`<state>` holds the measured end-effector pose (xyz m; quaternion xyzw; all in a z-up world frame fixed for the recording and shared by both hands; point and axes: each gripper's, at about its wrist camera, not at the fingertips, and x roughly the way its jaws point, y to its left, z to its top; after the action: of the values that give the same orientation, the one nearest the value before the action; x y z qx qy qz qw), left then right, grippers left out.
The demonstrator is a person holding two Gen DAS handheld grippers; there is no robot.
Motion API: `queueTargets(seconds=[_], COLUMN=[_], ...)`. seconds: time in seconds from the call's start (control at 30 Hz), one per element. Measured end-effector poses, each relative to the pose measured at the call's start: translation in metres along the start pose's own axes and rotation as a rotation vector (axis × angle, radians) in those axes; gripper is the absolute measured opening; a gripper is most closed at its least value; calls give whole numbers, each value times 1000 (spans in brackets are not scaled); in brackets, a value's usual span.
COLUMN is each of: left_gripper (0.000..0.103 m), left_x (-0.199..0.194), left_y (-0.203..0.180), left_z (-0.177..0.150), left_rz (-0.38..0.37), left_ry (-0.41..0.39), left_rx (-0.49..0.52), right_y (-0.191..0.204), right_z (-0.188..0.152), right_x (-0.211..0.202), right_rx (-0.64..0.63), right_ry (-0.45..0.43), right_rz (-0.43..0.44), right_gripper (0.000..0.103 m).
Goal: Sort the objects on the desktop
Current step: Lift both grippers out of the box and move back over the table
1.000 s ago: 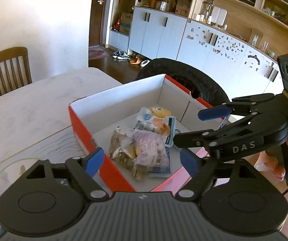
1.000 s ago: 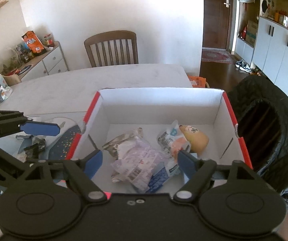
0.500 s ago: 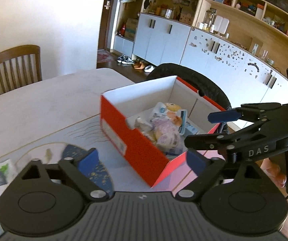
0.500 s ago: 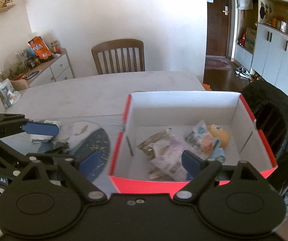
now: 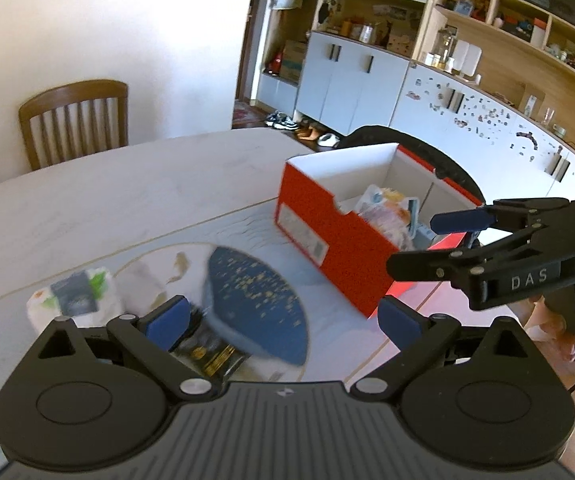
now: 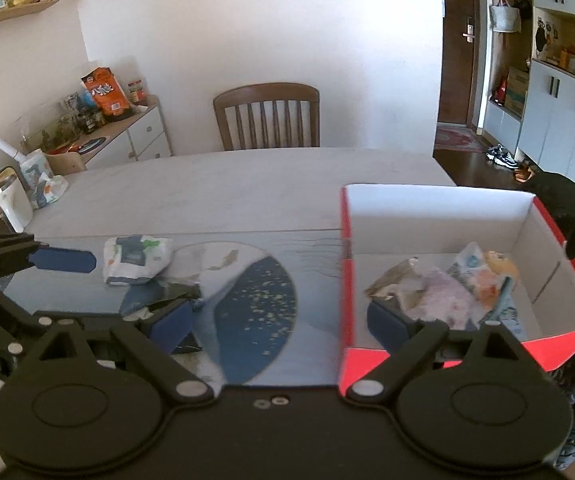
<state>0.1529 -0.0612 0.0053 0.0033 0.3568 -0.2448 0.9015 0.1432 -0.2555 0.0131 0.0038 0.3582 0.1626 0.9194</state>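
Pale grey surface (image 6: pixel 247 184) items are partly sorted: several wrappers are packed in the red cardboard box (image 6: pixel 567 340), while a white tissue pack (image 6: pixel 137 258) and dark foil wrapper (image 5: pixel 211 354) are left beside both empty, wide-open hand-held grippers, left (image 5: pixel 283 320) and right (image 6: pixel 279 322).

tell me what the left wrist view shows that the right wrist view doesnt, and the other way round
Only the left wrist view: the long wall of white cabinets and wooden shelves behind the box, and the red box's outer side with its label.

Only the right wrist view: the side cabinet with an orange snack bag, and a white jug at the table's far left.

Both: the red box holding wrappers, the white packet and dark wrapper on the blue-patterned mat, the wooden chair, and both grippers, left gripper and right gripper, open and empty.
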Motion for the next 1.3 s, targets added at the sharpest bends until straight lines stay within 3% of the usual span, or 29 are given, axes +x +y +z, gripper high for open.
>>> queueTargets(seconds=[0.5,0.9,1.1,1.3], left_gripper=[103,103,103,103], left_x=[-16,-20,-13,-7], left_y=[36,48,53,51], left_z=[-58,-101,-121,-134], left_rz=[43,34,60,131], left_ry=[28,70,103,113], left_rx=[-35,-64,-74,-56], right_y=[57,84,92,96], right_z=[-7,-21,-31,-39], right_x=[35,65,77,89], right_rx=[-43,-56,-59,-76], right_ry=[10,39,48,56], right_rz=[25,29,17,-5], right_gripper=[95,95,94,92])
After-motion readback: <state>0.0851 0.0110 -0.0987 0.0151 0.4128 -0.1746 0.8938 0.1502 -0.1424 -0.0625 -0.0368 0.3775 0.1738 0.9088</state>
